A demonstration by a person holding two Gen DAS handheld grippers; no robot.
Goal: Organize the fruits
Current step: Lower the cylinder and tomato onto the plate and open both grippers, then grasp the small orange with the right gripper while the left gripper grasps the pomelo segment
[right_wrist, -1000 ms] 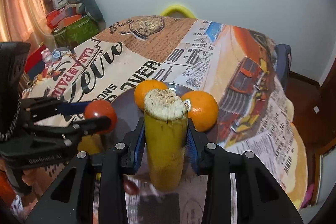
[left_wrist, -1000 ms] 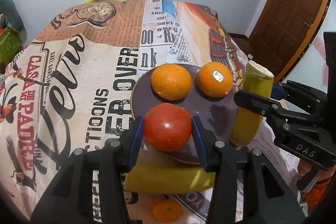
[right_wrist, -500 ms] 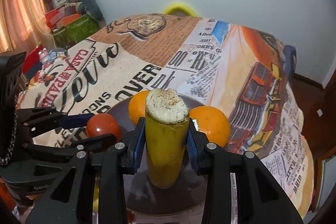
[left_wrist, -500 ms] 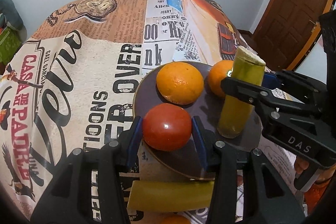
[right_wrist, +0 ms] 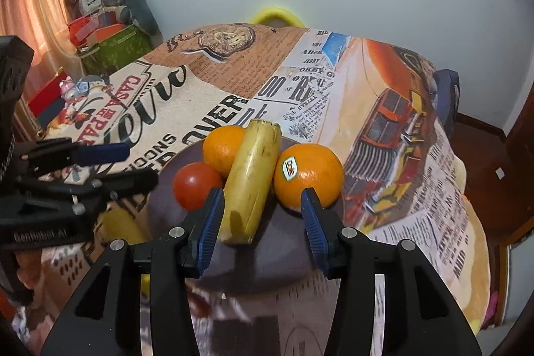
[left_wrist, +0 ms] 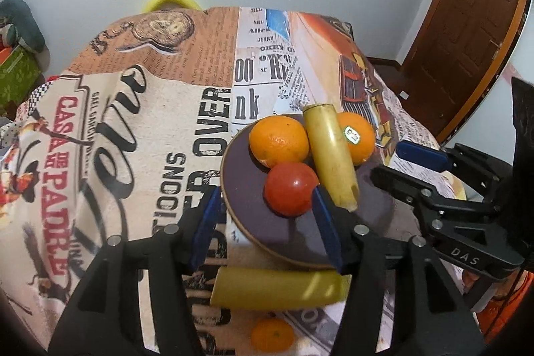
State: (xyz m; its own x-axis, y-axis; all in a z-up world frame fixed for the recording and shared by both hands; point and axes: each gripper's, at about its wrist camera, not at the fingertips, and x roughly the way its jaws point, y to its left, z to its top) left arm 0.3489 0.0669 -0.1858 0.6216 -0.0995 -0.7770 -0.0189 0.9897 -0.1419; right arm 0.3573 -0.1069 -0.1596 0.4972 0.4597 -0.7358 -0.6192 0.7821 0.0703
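A dark round plate [left_wrist: 293, 232] [right_wrist: 267, 269] holds a red tomato [left_wrist: 291, 189] [right_wrist: 196, 186], two oranges [left_wrist: 278, 140] [left_wrist: 362, 137] [right_wrist: 308, 176] [right_wrist: 223, 149] and a cut yellow banana piece [left_wrist: 332, 152] [right_wrist: 252, 181] lying between the oranges. My left gripper [left_wrist: 267, 222] is open, its jaws just short of the tomato. My right gripper [right_wrist: 260, 224] is open, its jaws on either side of the banana's near end without touching it. A second banana piece [left_wrist: 277, 287] [right_wrist: 123, 224] lies on the cloth beside the plate.
A small orange [left_wrist: 272, 334] lies on the printed tablecloth [left_wrist: 150, 122] near the front edge. A yellow chair back [right_wrist: 277, 15] stands behind the table. Boxes and clutter [right_wrist: 110, 45] stand at the left, a wooden door [left_wrist: 467, 22] at the right.
My left gripper has opened and let go of the tomato on the plate. My right gripper has laid the banana piece down between the oranges, opened and drawn back.
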